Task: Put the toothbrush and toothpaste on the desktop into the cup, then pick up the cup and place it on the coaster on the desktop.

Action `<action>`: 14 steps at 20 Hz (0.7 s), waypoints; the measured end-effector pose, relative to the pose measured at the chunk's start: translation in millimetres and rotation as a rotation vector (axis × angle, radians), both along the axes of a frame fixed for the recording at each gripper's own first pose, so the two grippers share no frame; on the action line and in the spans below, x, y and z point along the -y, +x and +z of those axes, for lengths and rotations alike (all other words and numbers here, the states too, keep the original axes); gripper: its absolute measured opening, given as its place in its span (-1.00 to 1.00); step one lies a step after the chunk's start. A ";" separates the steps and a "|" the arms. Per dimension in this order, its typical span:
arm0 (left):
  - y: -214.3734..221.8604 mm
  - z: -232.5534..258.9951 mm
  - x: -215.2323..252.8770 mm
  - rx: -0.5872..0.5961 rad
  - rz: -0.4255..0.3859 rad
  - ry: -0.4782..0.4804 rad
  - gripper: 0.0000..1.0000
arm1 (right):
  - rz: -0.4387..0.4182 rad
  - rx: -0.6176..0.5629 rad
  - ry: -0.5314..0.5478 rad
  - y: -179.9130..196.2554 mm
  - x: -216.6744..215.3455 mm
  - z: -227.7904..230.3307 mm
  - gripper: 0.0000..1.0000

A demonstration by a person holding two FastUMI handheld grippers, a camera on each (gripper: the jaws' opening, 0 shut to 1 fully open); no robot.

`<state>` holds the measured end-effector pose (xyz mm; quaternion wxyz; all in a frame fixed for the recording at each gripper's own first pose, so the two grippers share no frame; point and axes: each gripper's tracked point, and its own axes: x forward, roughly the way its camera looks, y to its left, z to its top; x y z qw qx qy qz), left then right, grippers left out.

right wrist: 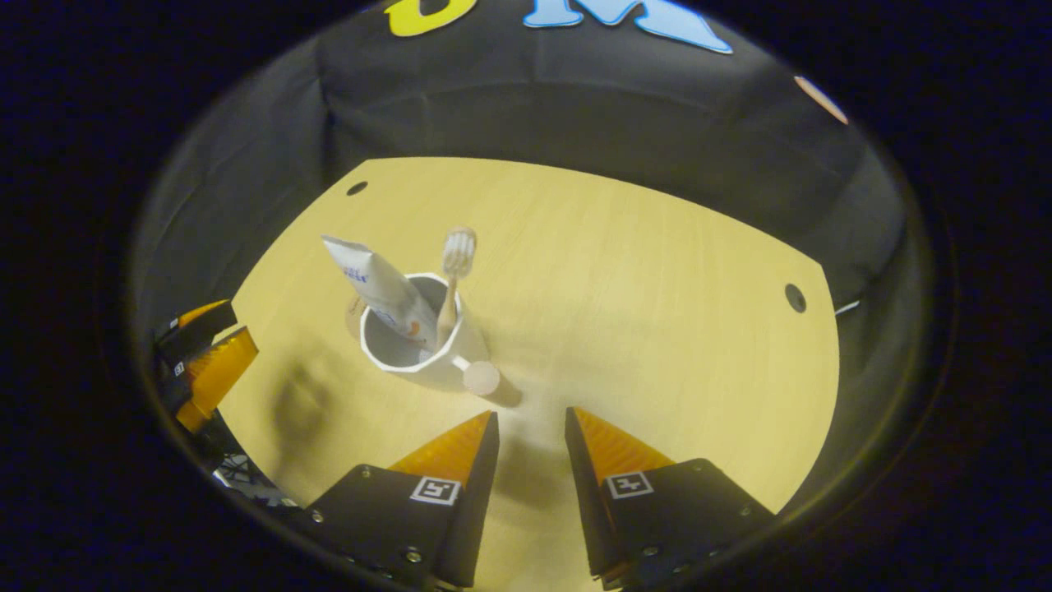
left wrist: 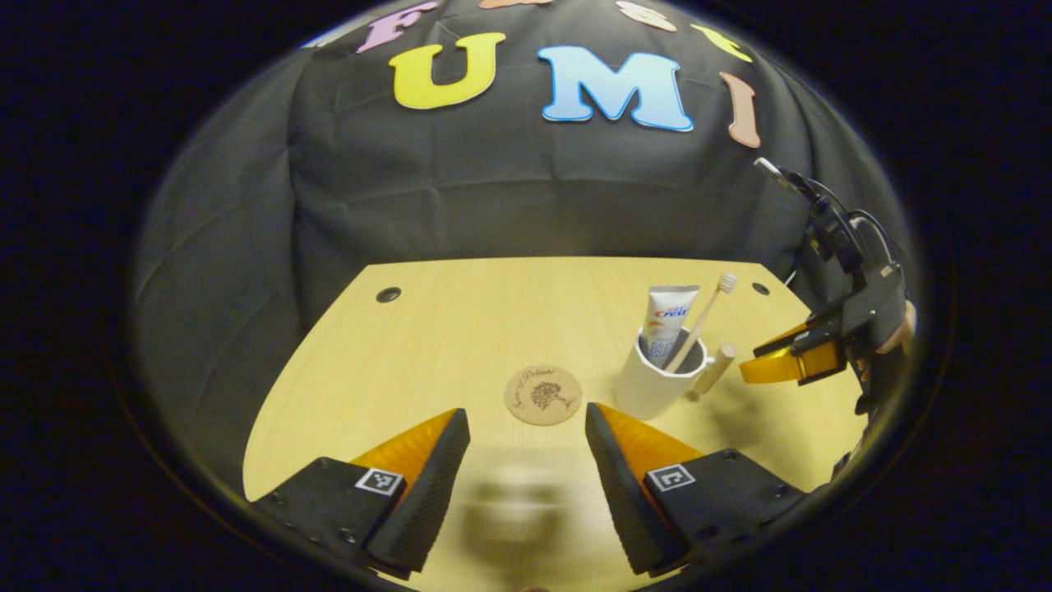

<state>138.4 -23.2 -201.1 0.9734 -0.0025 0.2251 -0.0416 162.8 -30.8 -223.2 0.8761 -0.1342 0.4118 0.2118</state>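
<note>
A white cup [left wrist: 649, 386] with a wooden handle [left wrist: 715, 367] stands upright on the wooden desktop [left wrist: 460, 329]. A toothpaste tube [left wrist: 670, 316] and a wooden toothbrush [left wrist: 705, 316] stand inside it, leaning. The round cork coaster [left wrist: 543, 395] lies just left of the cup, bare. My left gripper [left wrist: 526, 427] is open above the desk, short of the coaster. The right gripper [left wrist: 789, 363] hovers right of the cup. In the right gripper view the cup [right wrist: 411, 349], toothpaste [right wrist: 378, 288] and toothbrush [right wrist: 456, 263] sit ahead-left of my open right gripper [right wrist: 532, 423], whose fingers are apart from the handle [right wrist: 481, 378].
The desktop has cable holes at its far corners [left wrist: 388, 293] [right wrist: 795, 298]. Black cloth walls close the booth behind the desk. The left gripper [right wrist: 205, 362] appears at the left desk edge in the right gripper view.
</note>
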 end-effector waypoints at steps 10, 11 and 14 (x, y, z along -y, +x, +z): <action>-17.9 -24.7 -45.3 -0.068 0.129 0.006 0.86 | 0.247 -0.047 -0.186 25.0 -27.1 -19.2 -0.04; -20.2 -26.6 -51.2 -0.074 0.143 0.008 0.86 | 0.261 -0.054 -0.190 27.7 -30.6 -20.4 -0.05; -25.4 -29.1 -66.8 -0.089 0.183 0.015 0.86 | 0.298 -0.081 -0.196 29.5 -36.9 -27.0 -0.05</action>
